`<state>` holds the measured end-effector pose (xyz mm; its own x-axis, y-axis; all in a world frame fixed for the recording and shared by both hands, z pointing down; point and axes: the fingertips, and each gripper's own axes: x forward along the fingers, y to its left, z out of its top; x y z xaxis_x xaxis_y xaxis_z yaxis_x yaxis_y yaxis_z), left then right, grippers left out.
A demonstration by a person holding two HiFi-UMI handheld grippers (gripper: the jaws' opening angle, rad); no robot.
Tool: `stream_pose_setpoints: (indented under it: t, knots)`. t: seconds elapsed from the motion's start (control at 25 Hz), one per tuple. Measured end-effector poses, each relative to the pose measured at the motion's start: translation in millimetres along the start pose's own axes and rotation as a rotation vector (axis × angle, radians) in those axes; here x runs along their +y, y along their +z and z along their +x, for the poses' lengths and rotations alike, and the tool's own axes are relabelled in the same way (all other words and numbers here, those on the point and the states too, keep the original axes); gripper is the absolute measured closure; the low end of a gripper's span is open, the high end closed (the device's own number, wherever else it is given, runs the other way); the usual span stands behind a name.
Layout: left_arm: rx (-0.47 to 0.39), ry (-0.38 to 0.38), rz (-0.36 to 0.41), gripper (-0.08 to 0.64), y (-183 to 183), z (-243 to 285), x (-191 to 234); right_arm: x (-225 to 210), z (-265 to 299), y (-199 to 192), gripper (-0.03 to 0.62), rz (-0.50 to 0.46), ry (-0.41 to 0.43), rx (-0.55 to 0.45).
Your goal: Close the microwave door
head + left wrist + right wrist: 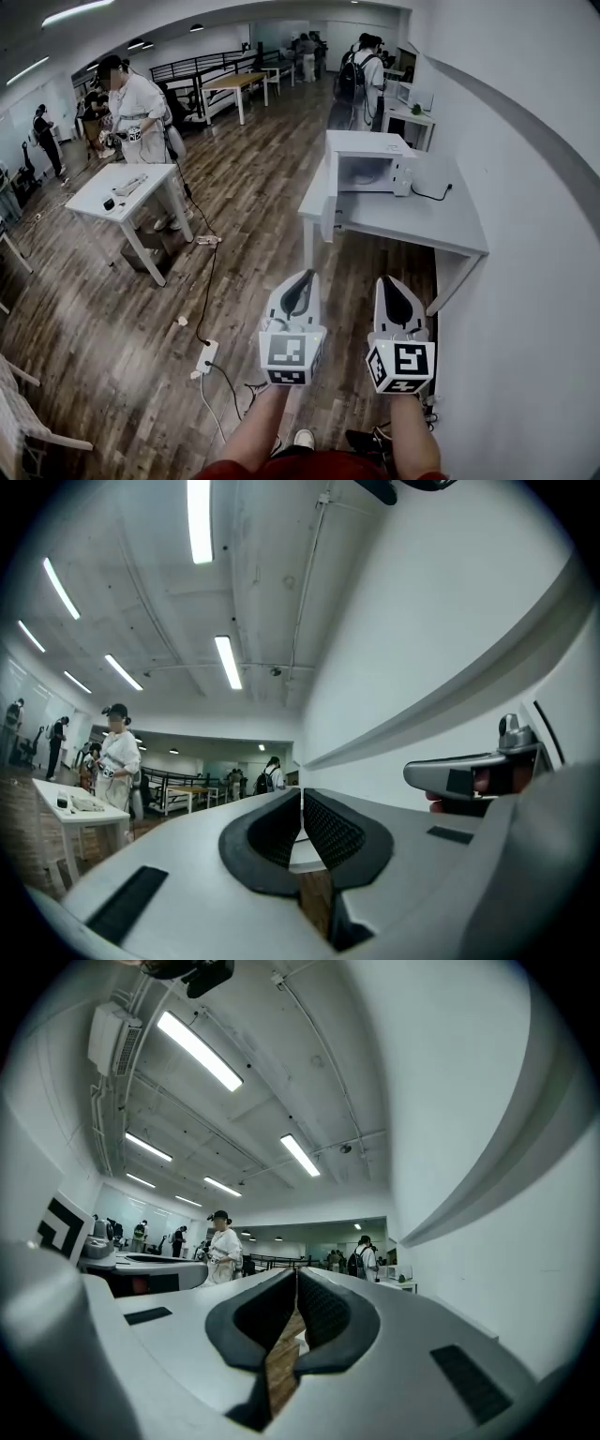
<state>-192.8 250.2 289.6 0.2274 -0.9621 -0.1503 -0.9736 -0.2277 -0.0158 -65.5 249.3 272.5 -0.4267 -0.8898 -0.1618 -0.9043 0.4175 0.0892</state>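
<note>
A white microwave (367, 161) stands on a white table (441, 217) against the right wall, well ahead of me. Its door (331, 192) hangs swung out to the left, leaving the cavity showing. My left gripper (307, 277) and right gripper (385, 282) are held side by side low in the head view, short of the table and pointing toward it. Both have their jaws together with nothing between them. In the left gripper view the left gripper (301, 792) shows shut tips, and in the right gripper view the right gripper (296, 1274) shows the same.
A power strip (207, 356) and cable lie on the wooden floor at my left. A person (139, 117) stands by a small white table (117, 197) to the left. More tables and people (366, 80) fill the far end. A white wall (534, 281) runs along the right.
</note>
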Motion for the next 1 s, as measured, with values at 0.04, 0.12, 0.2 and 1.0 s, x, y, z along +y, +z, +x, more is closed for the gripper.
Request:
stream_pose_setpoints:
  t: [0.04,0.12,0.2,1.0]
  knots:
    - [-0.002,-0.003,0.000,0.529,-1,5,6,1,8,-1,0.565,0.000,-0.002,-0.002]
    - [-0.006,-0.014,0.002,0.529,-3,15,13,2,21,-4,0.565,0.000,-0.007,-0.006]
    - [-0.007,-0.024,0.003,0.529,-8,25,17,0,31,-8,0.565,-0.002,-0.012,-0.005]
    - [0.000,-0.033,0.031,0.529,-42,186,4,-103,159,-50,0.565,0.025,-0.014,0.000]
